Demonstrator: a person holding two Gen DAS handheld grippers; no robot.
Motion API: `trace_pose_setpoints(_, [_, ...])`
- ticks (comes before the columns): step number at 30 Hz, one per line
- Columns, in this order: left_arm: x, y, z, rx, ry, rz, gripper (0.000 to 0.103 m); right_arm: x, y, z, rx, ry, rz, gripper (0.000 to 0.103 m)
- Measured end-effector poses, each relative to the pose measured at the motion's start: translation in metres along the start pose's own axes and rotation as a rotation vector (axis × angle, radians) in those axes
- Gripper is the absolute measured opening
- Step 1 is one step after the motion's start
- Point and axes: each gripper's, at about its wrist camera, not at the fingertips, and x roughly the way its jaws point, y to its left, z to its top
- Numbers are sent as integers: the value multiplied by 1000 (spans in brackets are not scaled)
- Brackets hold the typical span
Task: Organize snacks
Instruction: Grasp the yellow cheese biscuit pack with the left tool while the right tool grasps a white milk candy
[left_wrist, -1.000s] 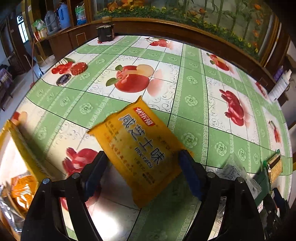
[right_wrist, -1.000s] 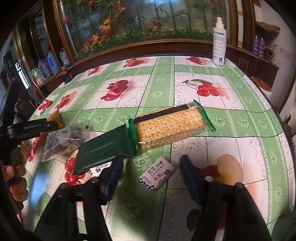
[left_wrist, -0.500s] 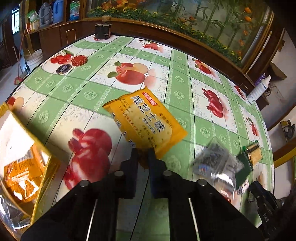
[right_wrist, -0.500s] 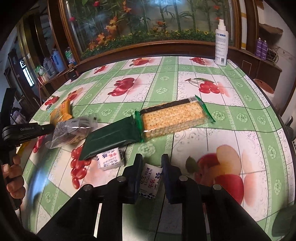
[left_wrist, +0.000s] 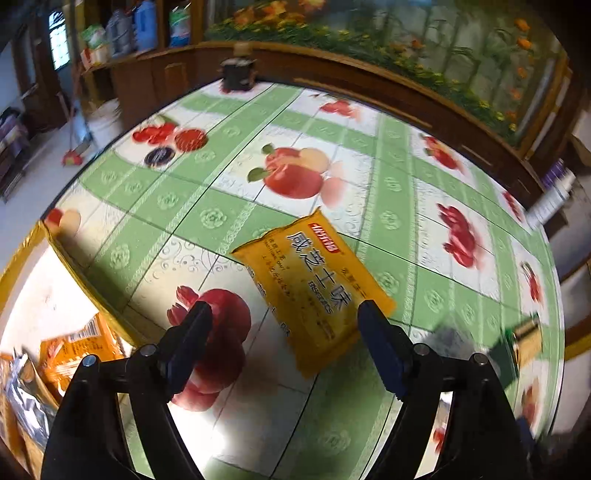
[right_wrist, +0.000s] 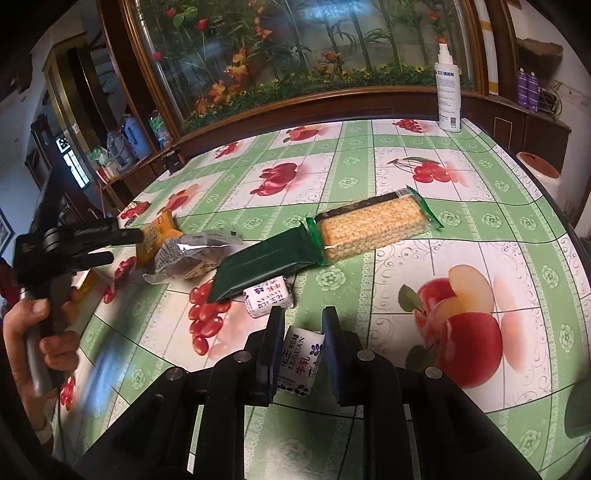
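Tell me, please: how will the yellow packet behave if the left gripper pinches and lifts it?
The yellow packet looks puffy and glossy, so it probably dents and may slip. Lying flat between the open left gripper fingers, it seems light; pinched at one edge, it would likely droop.

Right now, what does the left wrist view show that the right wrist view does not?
Only the left wrist view shows the open box with packets inside. Only the right wrist view shows the right gripper shut on a milk candy, a second candy and the cracker pack. Both show the yellow packet and the open left gripper.
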Motion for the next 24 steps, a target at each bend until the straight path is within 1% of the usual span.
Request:
trace_pose_setpoints(1, [7,0,2,-35,30,2,81,0,0,0,0,-3,6,22])
trace_pose_setpoints(3, [17,-1,3,-92,49,-1,82,0,0,-1,6,-7,18,22])
trace_pose_setpoints(5, [23,-2,4,-149,31,12,84,1,-1,-1,12,-8,27,22])
trace_pose_setpoints(7, [27,-9,6,-166,14,58,85,2,-2,-2,17,-10,40,22])
trace_pose_setpoints(8, [31,-14,9,-161,13,95,89,3,-3,-2,20,-11,45,22])
trace_pose_setpoints(9, [35,-18,12,-149,15,126,95,3,-4,-2,23,-11,50,22])
trace_pose_setpoints(11, [43,-22,14,-144,24,153,103,4,-6,-2,33,-11,62,22])
trace_pose_setpoints(12, [44,-23,15,-146,18,163,103,4,-7,-2,36,-12,65,22])
trace_pose_setpoints(14, [46,-22,20,-164,32,154,103,3,-7,-2,43,-17,74,22])
trace_pose_setpoints(16, [44,-20,26,-189,52,109,103,2,-7,-2,46,-20,81,22])
trace_pose_setpoints(17, [44,-18,28,-206,49,101,103,3,-8,-2,47,-20,83,22])
trace_pose_setpoints(19, [47,-14,33,-240,61,120,103,4,-9,-3,56,-15,92,23])
trace_pose_setpoints(21, [52,-14,39,-250,65,158,103,6,-11,-3,59,-14,91,23])
trace_pose_setpoints(23, [58,-15,45,-251,73,201,103,6,-12,-3,64,-15,95,23])
trace_pose_setpoints(24, [61,-18,47,-233,83,225,103,6,-12,-3,66,-16,96,23])
